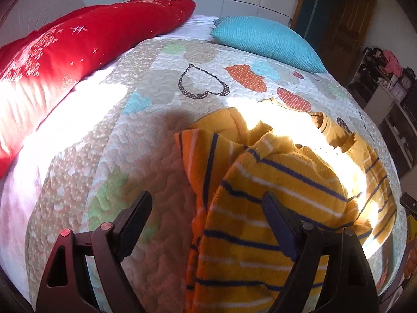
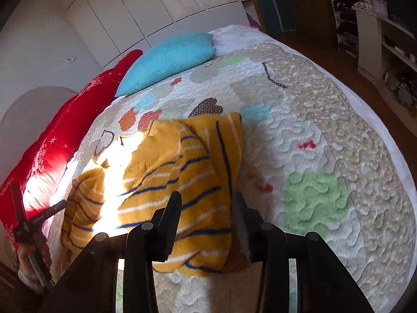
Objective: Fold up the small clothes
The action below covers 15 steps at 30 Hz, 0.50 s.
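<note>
A small yellow sweater (image 1: pixel 273 190) with blue and white stripes lies partly folded on the quilted bedspread (image 1: pixel 146 140); one side is turned over the body. It also shows in the right wrist view (image 2: pixel 166 177). My left gripper (image 1: pixel 207 200) is open, its right finger over the sweater's left part, its left finger over the quilt. My right gripper (image 2: pixel 207 202) is open above the sweater's lower right edge, holding nothing. The left gripper shows at the left edge of the right wrist view (image 2: pixel 39 216).
A red pillow (image 1: pixel 67 49) and a turquoise cushion (image 1: pixel 268 41) lie at the head of the bed. Shelves with clutter (image 2: pixel 385 39) stand beyond the bed's right side. White wardrobe doors (image 2: pixel 130 7) line the wall.
</note>
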Each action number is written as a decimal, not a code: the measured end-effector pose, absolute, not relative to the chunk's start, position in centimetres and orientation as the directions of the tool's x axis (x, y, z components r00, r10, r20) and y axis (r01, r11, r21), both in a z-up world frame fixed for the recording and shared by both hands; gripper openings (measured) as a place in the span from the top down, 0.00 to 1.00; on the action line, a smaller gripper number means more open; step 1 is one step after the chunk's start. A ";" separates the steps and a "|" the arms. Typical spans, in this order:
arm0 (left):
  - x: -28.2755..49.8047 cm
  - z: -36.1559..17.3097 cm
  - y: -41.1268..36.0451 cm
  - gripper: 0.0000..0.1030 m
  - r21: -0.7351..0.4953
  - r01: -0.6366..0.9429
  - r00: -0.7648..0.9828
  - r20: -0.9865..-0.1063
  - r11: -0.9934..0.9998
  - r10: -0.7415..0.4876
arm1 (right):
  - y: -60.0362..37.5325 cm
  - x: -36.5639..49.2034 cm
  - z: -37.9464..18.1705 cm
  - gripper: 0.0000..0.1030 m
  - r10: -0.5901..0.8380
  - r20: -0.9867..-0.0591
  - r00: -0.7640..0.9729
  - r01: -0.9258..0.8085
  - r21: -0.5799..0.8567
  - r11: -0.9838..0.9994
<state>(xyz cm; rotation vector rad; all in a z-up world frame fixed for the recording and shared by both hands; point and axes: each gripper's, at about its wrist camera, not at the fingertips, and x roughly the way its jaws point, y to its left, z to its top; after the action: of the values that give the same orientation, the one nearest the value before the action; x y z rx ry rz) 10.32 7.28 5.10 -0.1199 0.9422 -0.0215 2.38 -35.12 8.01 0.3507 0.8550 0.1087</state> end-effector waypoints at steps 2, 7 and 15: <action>12.5 4.8 6.1 0.17 -0.071 -0.013 0.572 -0.819 0.997 -0.051 | -35.0 0.9 7.3 0.58 0.236 -0.719 0.654 0.046 0.350 0.936; 16.4 3.6 4.2 0.88 0.018 -0.001 0.481 -0.877 1.000 0.016 | -35.2 -0.9 6.1 0.58 0.236 -0.723 0.650 0.047 0.347 0.937; 17.5 4.0 7.1 0.89 -0.050 -0.151 0.471 -0.882 0.987 0.027 | -36.7 -1.7 6.0 0.58 0.282 -0.664 0.692 0.026 0.413 0.910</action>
<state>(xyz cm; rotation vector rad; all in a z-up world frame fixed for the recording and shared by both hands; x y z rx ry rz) 17.54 7.10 4.00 -0.1271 1.0760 0.1098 -1.70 -36.70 5.99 0.4132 0.7989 0.1479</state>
